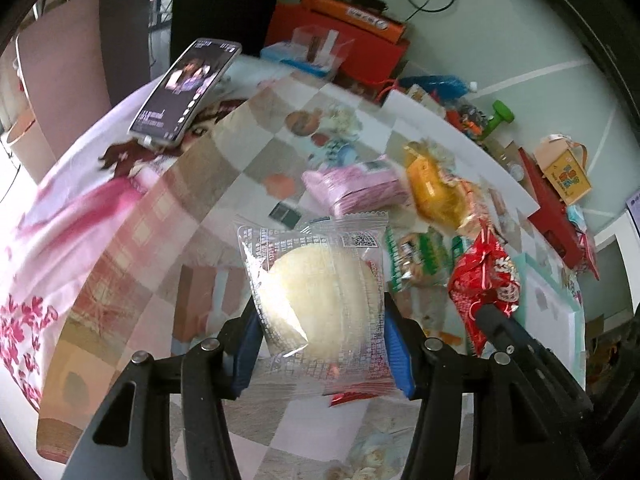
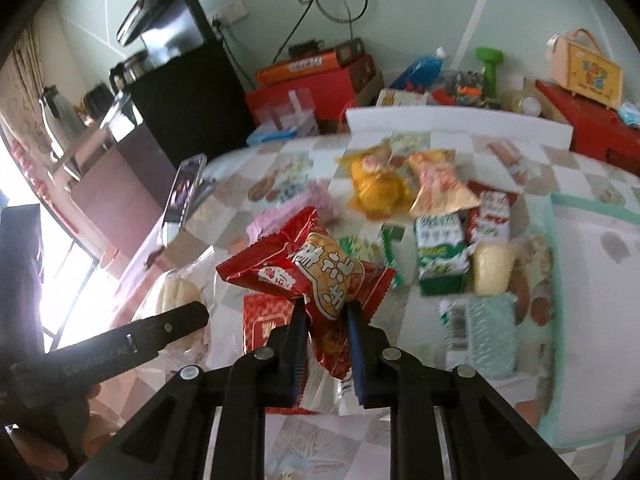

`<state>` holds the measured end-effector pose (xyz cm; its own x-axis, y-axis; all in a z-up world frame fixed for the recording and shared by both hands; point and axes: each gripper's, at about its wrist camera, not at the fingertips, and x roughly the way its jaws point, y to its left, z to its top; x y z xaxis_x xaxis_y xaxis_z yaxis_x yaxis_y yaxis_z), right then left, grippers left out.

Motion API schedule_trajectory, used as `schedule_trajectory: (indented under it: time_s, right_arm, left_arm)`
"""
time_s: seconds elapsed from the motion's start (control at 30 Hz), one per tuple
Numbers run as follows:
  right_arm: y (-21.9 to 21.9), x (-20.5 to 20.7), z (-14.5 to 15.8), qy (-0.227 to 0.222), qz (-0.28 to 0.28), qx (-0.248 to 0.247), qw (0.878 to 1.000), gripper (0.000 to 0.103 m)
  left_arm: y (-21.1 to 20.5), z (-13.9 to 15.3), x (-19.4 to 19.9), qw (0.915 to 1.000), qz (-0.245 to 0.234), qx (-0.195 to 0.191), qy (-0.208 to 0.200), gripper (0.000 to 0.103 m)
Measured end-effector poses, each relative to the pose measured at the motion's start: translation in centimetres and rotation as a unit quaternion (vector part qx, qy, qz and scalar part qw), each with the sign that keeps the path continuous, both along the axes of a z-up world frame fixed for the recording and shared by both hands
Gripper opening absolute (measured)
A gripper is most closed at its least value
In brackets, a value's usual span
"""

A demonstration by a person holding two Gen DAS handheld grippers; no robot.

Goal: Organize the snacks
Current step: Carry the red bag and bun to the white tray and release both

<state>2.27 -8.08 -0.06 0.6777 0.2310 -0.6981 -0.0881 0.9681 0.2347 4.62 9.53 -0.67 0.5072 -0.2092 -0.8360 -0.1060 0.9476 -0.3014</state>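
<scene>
My left gripper (image 1: 320, 320) is shut on a clear packet holding a pale round cake (image 1: 320, 288), lifted above the checked tablecloth. My right gripper (image 2: 326, 312) is shut on a red snack packet (image 2: 312, 272), also held above the table; it shows at the right of the left wrist view (image 1: 488, 280). The left gripper and its cake show at the lower left of the right wrist view (image 2: 176, 304). Loose snacks lie beyond: a pink packet (image 1: 356, 188), a yellow packet (image 2: 374, 188), green-and-white packets (image 2: 440, 256) and a pale cake (image 2: 494, 268).
A phone (image 1: 184, 92) stands propped at the table's far left. A mint-edged tray (image 2: 556, 240) lies at the right. Red boxes (image 2: 312, 88), a blue bottle (image 2: 424, 66) and a small carton (image 2: 588, 68) crowd the far edge by the wall.
</scene>
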Motion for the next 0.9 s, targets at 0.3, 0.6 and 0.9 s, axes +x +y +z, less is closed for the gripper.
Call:
schedule_trajectory:
  time_s: [0.3, 0.6, 0.9]
  right_arm:
    - [-5.2, -1.0, 3.2, -0.045, -0.091, -0.002, 0.995, 0.020]
    - [-13.3, -2.8, 4.8, -0.063, -0.208, 0.011, 0.976, 0.020]
    - [-20.4, -4.1, 3.8, -0.039, -0.307, 0.021, 0.951, 0.020]
  left_arm:
    - [-5.2, 3.6, 1.1, 0.9973, -0.059, 0.022, -0.038, 0.056]
    - [-13.8, 6.0, 1.6, 0.9849, -0.152, 0.037, -0.074, 0.056]
    - [-22.0, 5.0, 2.8, 0.9669, -0.241, 0.040, -0.073, 0.056]
